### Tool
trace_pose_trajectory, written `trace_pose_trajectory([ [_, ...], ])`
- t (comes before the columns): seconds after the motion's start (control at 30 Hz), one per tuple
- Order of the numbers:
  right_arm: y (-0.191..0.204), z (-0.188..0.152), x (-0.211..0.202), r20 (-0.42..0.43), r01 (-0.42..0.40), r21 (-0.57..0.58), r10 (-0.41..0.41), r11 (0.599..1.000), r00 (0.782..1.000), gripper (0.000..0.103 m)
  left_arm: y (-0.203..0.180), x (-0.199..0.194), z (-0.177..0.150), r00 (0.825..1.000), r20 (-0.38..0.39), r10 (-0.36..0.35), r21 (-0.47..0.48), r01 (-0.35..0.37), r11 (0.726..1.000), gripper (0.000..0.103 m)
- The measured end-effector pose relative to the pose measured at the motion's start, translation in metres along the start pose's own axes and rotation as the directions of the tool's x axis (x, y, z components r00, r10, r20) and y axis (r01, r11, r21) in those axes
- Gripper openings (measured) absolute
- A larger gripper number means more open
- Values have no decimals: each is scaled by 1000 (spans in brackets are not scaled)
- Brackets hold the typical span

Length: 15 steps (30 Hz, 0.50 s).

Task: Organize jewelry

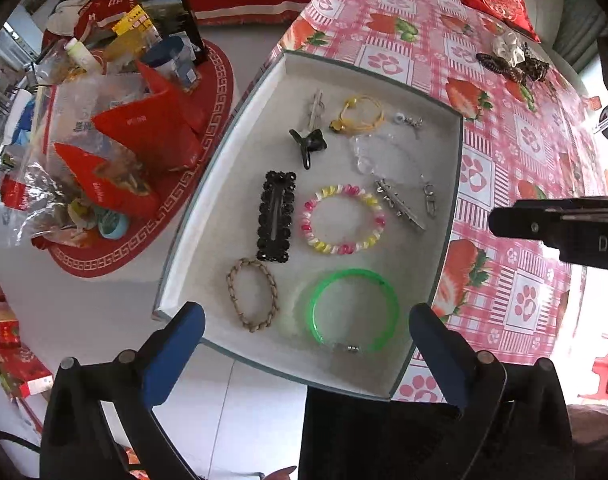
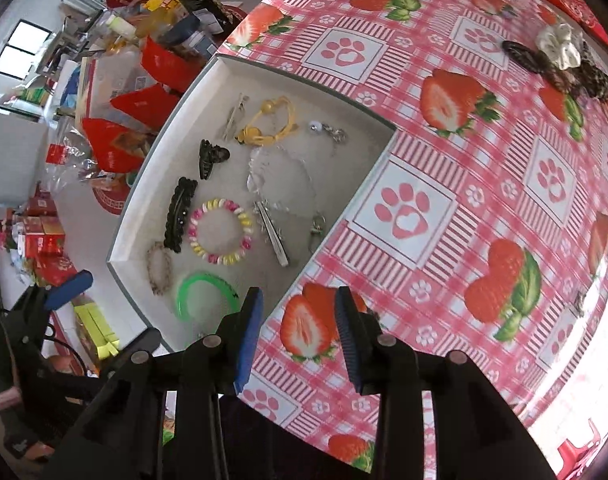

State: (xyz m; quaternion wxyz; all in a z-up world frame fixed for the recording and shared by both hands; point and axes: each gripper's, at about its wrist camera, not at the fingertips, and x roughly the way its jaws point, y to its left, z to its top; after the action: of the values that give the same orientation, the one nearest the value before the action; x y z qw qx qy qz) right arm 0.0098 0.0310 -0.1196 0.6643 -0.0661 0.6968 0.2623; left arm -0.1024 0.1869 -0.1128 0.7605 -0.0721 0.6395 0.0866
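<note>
A shallow grey tray (image 1: 240, 120) (image 2: 384, 152) lies on the strawberry tablecloth (image 2: 484, 184). In it lie a green bangle (image 1: 354, 310) (image 2: 206, 294), a pink-yellow bead bracelet (image 1: 344, 219) (image 2: 220, 231), a braided beige bracelet (image 1: 253, 295), a black lace clip (image 1: 276, 216), a black claw clip (image 1: 309, 145), a yellow cord bracelet (image 1: 362, 114) and silver clips. My left gripper (image 1: 306, 322) is open and empty above the tray's near edge. My right gripper (image 2: 298, 300) is open and empty over the cloth beside the tray.
Scrunchies and hair ties (image 1: 512, 58) (image 2: 560, 60) lie at the far end of the table. A side table (image 1: 152, 216) left of the tray is piled with red bags, bottles and boxes. Red boxes (image 2: 44, 240) sit on the floor.
</note>
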Motion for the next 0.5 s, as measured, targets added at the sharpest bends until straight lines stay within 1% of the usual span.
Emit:
trace_pose_trajectory([
  [0.07, 0, -2, -5, 2, 10, 1, -10, 1000, 1000, 43, 0, -8, 1, 1000, 1, 10, -5, -10, 1000, 103],
  [0.17, 3, -5, -17, 10, 34, -13, -34, 999, 999, 54, 4, -20, 2, 1000, 8, 17, -21, -16, 1000, 103],
  [0.2, 5, -6, -21, 15, 40, -22, -39, 999, 999, 57, 4, -23, 2, 1000, 14, 19, -26, -19, 999, 103],
  [0.33, 17, -5, -34, 37, 85, -74, -83, 994, 996, 58, 8, -38, 5, 998, 34, 50, -44, -49, 998, 103],
  [0.37, 21, -5, -39, 43, 95, -89, -91, 992, 995, 61, 10, -43, 6, 998, 39, 54, -50, -52, 997, 103],
  [0.4, 25, -4, -43, 52, 106, -104, -101, 989, 994, 68, 11, -46, 8, 998, 41, 55, -55, -53, 997, 103],
  [0.43, 28, -4, -47, 59, 111, -114, -105, 987, 993, 71, 11, -49, 9, 998, 44, 54, -60, -51, 997, 103],
  [0.5, 35, -3, -53, 72, 116, -130, -108, 985, 992, 72, 14, -56, 12, 997, 52, 54, -72, -50, 996, 103],
])
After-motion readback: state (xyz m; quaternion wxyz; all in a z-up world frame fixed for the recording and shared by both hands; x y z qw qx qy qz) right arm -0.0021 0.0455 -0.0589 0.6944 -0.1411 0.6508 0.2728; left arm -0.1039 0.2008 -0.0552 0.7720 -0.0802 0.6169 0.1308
